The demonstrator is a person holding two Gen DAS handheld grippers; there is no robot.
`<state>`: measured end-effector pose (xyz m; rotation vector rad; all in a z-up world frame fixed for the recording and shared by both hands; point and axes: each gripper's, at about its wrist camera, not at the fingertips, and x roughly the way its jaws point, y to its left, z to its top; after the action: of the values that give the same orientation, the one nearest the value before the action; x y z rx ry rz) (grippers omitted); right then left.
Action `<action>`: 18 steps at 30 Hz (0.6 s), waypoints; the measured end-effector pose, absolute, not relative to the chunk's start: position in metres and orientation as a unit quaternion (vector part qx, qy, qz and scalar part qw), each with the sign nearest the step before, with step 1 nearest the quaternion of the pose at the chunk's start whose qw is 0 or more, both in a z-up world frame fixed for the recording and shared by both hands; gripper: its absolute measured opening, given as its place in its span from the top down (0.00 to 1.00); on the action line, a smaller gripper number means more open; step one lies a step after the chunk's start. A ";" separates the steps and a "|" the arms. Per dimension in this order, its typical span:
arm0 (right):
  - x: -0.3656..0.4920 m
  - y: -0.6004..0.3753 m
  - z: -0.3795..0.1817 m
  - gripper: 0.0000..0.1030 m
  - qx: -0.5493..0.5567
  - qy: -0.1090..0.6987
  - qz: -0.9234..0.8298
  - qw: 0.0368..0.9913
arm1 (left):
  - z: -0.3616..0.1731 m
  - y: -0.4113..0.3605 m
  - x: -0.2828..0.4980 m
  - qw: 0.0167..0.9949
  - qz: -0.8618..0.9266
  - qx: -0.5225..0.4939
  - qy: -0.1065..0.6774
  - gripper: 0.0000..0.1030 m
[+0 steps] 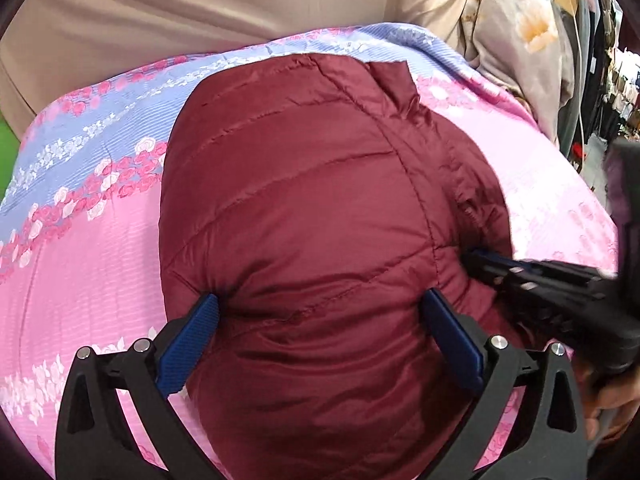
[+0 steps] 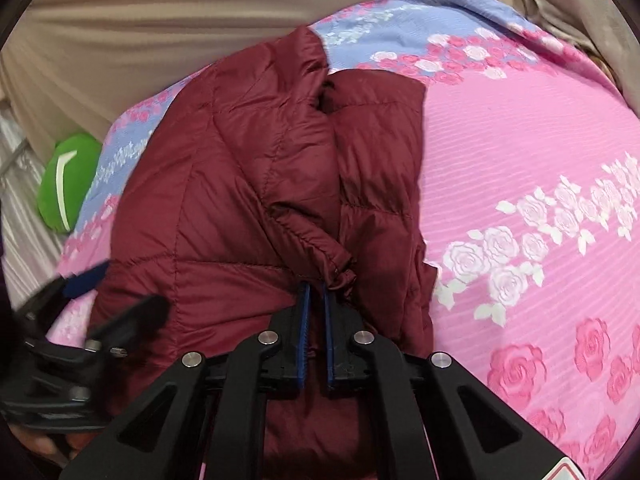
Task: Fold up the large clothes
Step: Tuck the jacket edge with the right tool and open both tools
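A maroon quilted puffer jacket (image 1: 312,208) lies folded on the bed, with a sleeve laid down its middle (image 2: 304,184). My left gripper (image 1: 320,304) is open wide and straddles the jacket's near bulge, its blue pads (image 1: 200,320) resting against the fabric on either side. In the right wrist view the left gripper (image 2: 112,292) shows blurred at the jacket's left edge. My right gripper (image 2: 316,286) is shut, with the gathered elastic sleeve cuff (image 2: 340,272) pinched at its tips. From the left wrist view, the right gripper (image 1: 470,260) pokes into the jacket's right side.
The bed carries a pink and blue rose-print sheet (image 2: 520,152). A beige padded headboard (image 1: 200,8) runs behind it, with a cream floral quilt (image 1: 512,32) at the far right. A green object (image 2: 68,184) sits past the bed's left edge. Hanging clothes (image 1: 600,60) stand far right.
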<state>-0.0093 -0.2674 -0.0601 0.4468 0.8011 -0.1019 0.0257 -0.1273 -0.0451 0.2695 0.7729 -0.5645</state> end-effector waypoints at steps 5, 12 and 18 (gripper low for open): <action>-0.035 -0.254 -0.023 0.90 0.182 0.358 -0.064 0.913 | -0.044 -0.124 0.029 0.877 -0.273 0.119 0.376 0.05; -0.040 -0.232 -0.053 0.93 0.152 0.403 -0.059 0.901 | -0.046 -0.125 0.026 0.879 -0.271 0.122 0.372 0.04; -0.045 -0.236 -0.047 0.94 0.172 0.401 -0.062 0.897 | -0.037 -0.109 0.022 0.875 -0.276 0.106 0.383 0.05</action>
<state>-0.0455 -0.2356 -0.0473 0.3568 0.8317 -0.1292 0.0220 -0.1095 -0.0370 0.2208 0.7993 -0.5753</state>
